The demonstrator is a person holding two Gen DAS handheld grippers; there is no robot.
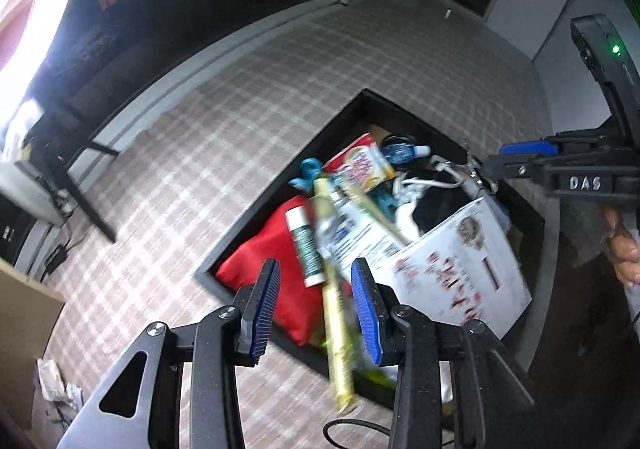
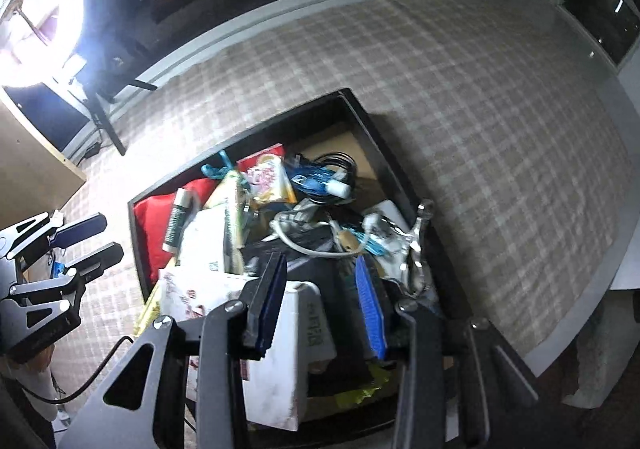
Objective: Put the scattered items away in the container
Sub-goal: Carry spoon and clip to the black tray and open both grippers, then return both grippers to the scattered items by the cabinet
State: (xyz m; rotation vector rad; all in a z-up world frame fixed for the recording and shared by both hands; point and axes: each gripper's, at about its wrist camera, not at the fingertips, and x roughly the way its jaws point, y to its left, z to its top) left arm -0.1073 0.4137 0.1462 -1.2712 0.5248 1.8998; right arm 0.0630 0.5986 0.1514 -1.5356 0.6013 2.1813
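A black open-topped container (image 1: pixel 280 185) (image 2: pixel 360 109) sits on the plaid tablecloth, piled with items: a red pouch (image 1: pixel 280 273), a white-green tube (image 1: pixel 306 249), a snack packet (image 1: pixel 366 165), a white cable (image 2: pixel 296 237) and a white box with red print (image 1: pixel 452 273). My left gripper (image 1: pixel 316 281) hangs open over the container's near corner. A blurred yellow stick pack (image 1: pixel 338 321) stands between its pads, close to the right one and not pinched. My right gripper (image 2: pixel 320 261) is open above a dark item and the white box (image 2: pixel 276 369). A silver metal tool (image 2: pixel 416 249) rests on the rim beside it.
The plaid tablecloth (image 1: pixel 240 121) spreads around the container to the table's grey edge. A cardboard box (image 1: pixel 24 309) stands at the left, with crumpled paper below it. A hand (image 1: pixel 624 253) holds the right gripper (image 1: pixel 496 157). The left gripper (image 2: pixel 110 235) shows at the left edge of the right wrist view.
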